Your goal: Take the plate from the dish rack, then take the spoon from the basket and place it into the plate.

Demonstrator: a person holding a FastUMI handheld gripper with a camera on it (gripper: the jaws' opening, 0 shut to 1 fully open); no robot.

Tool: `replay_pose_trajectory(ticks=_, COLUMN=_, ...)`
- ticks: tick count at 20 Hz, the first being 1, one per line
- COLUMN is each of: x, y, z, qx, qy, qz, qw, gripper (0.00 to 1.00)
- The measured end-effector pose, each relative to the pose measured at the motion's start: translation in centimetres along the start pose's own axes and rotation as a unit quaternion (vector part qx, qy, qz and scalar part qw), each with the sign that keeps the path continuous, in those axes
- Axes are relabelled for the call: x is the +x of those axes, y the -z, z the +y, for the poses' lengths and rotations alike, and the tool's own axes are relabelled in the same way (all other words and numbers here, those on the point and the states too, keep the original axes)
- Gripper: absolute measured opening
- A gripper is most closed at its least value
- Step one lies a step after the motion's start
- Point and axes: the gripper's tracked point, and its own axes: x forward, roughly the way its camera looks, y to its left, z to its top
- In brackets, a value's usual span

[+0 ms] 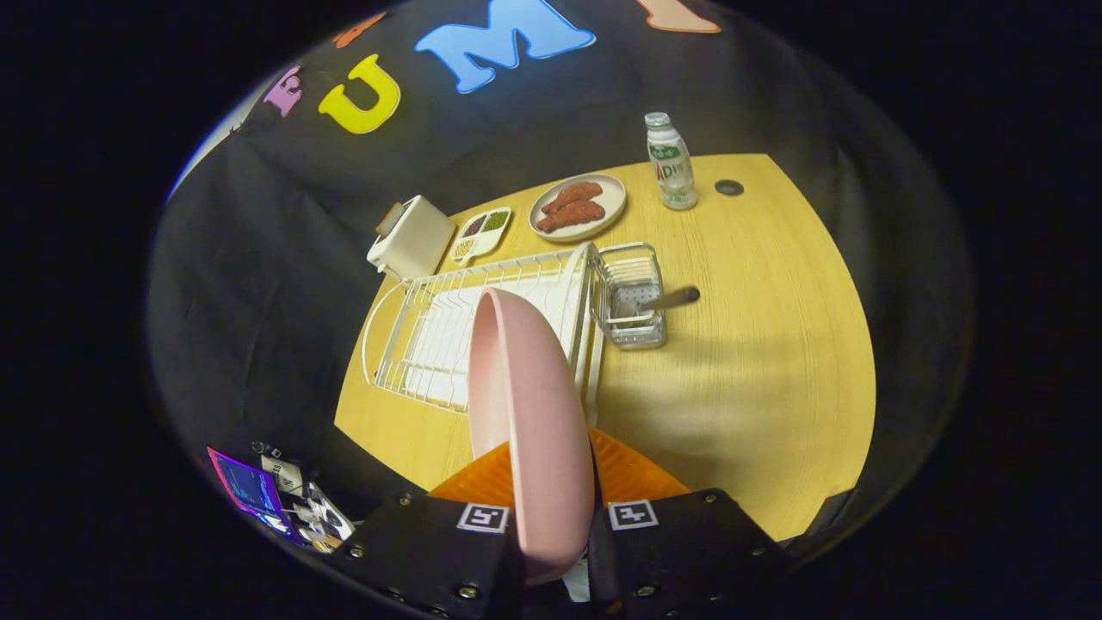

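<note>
One pink round plate stands on edge, pinched between the tool's two fingers above the near desk, its lower rim hidden between them, while beyond it sit one white wire dish rack and, right of it, one wire basket holding one half-hidden wooden-handled spoon.

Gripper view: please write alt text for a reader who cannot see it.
The tool is shut on a pink plate, held on edge above a wooden table. Beyond it sit a white dish rack and a wire basket holding a spoon; farther back are a toaster, food dishes and a bottle.
</note>
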Motion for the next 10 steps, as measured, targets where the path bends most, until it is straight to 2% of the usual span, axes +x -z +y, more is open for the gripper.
replay_pose_trajectory(ticks=6, x=2.2, y=7.9, z=-2.4, qx=0.062, qy=-0.010, qz=0.035, qw=0.997, gripper=0.28)
replay_pose_trajectory(ticks=10, x=4.6, y=10.5, z=-3.4, qx=0.091, qy=-0.016, qz=0.053, qw=0.994, gripper=0.28)
